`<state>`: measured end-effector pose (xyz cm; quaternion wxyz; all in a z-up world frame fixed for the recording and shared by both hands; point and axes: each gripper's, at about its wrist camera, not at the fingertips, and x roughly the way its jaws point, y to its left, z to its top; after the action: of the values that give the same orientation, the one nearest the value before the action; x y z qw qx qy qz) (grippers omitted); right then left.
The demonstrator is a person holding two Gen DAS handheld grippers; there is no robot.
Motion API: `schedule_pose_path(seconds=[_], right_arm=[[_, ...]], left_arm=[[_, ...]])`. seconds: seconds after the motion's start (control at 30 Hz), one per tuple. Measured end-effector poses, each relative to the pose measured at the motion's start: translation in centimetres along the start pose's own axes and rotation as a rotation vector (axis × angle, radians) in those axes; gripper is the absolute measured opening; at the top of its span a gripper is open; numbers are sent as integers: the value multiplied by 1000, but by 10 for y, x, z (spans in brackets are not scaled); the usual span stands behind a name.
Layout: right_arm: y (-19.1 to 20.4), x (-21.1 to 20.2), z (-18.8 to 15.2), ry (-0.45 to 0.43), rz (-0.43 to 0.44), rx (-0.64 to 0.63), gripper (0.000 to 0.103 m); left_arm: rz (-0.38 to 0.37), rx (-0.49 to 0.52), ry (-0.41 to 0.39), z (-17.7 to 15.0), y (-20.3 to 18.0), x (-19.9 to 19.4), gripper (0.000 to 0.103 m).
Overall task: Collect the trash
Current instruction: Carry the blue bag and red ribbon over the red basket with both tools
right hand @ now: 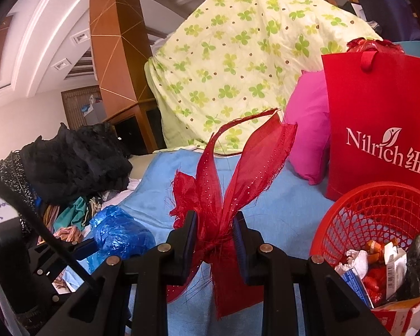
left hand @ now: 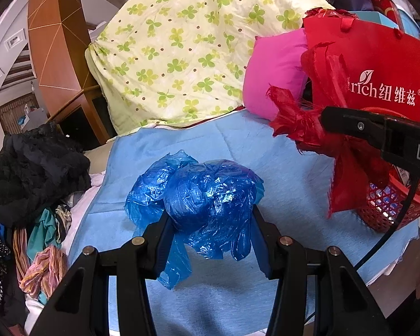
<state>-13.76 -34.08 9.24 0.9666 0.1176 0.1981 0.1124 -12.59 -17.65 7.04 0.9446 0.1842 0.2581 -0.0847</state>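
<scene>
My left gripper [left hand: 210,218] is shut on a crumpled blue plastic bag [left hand: 207,196] and holds it over the light blue sheet [left hand: 238,145]. The bag also shows in the right wrist view [right hand: 120,232], low at the left. My right gripper [right hand: 214,224] is shut on a frayed red ribbon bow [right hand: 232,168], held above the sheet. In the left wrist view the bow [left hand: 308,126] hangs from the right gripper's fingers [left hand: 350,123] at the right. A red mesh basket [right hand: 378,204] with wrappers and paper trash stands at the lower right, beside the right gripper.
A red Nilrich bag [right hand: 378,128] stands behind the basket, a pink pillow [right hand: 308,134] beside it. A green clover-print quilt [right hand: 238,64] is heaped at the back. Black fabric [right hand: 75,156] and mixed clothes [left hand: 42,238] lie at the left.
</scene>
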Motion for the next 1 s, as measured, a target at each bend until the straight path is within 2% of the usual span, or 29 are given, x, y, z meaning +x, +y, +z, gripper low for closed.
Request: schedule_pose_path(seconds=[1.0], right_arm=[[-15, -36, -1, -112, 9, 38, 28]], left_arm=[[-20, 36, -53, 22, -14, -13, 53]])
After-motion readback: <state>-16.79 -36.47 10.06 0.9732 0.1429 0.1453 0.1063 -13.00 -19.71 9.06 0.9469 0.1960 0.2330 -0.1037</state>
